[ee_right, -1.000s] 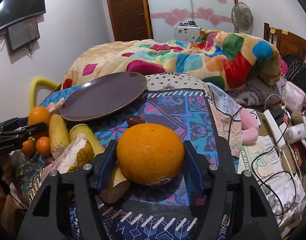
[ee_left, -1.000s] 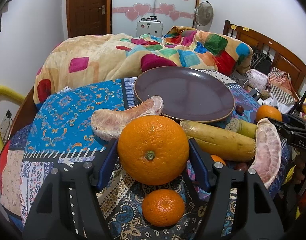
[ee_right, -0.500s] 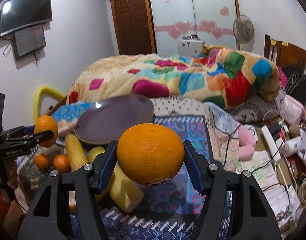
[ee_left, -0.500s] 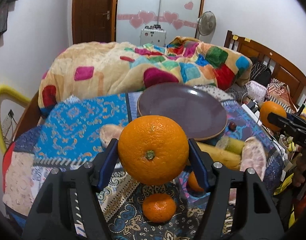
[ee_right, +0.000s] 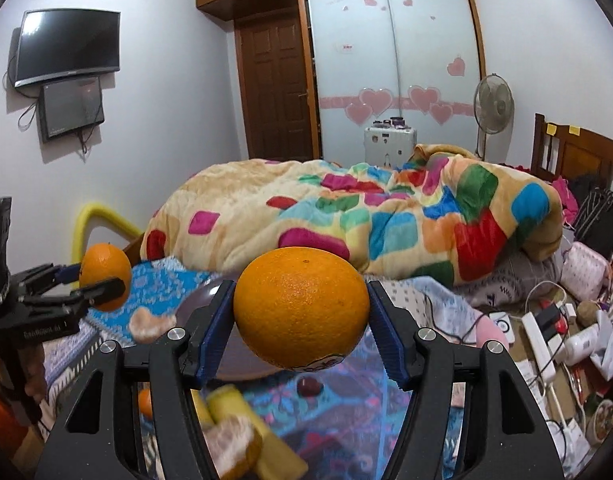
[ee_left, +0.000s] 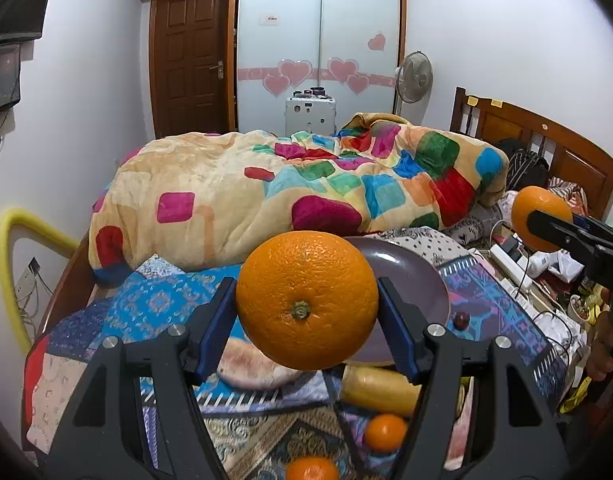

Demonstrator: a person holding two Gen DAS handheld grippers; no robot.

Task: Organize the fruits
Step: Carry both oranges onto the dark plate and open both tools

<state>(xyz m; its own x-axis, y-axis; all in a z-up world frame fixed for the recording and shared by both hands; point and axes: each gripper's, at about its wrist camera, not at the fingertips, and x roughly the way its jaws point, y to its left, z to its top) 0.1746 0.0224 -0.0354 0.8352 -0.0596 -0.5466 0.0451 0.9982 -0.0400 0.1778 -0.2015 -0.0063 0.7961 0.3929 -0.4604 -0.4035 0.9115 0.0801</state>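
My left gripper (ee_left: 306, 304) is shut on a large orange (ee_left: 306, 300) and holds it high above the patterned cloth. My right gripper (ee_right: 302, 312) is shut on a second large orange (ee_right: 301, 306), also raised. Each gripper shows in the other's view: the right one with its orange (ee_left: 540, 216) at the far right, the left one with its orange (ee_right: 104, 270) at the left. A purple plate (ee_left: 410, 276) lies on the cloth behind the left orange; it also shows in the right wrist view (ee_right: 198, 300).
On the cloth lie a pomelo segment (ee_left: 258, 368), a banana (ee_left: 378, 386), two small oranges (ee_left: 384, 432) and a dark red fruit (ee_left: 460, 320). A bed with a colourful blanket (ee_left: 306, 188) is behind. Cables and a power strip (ee_right: 540, 340) clutter the floor at right.
Both grippers have risen well above the cloth with their oranges held. The fruit on the cloth now sits lower in both views.
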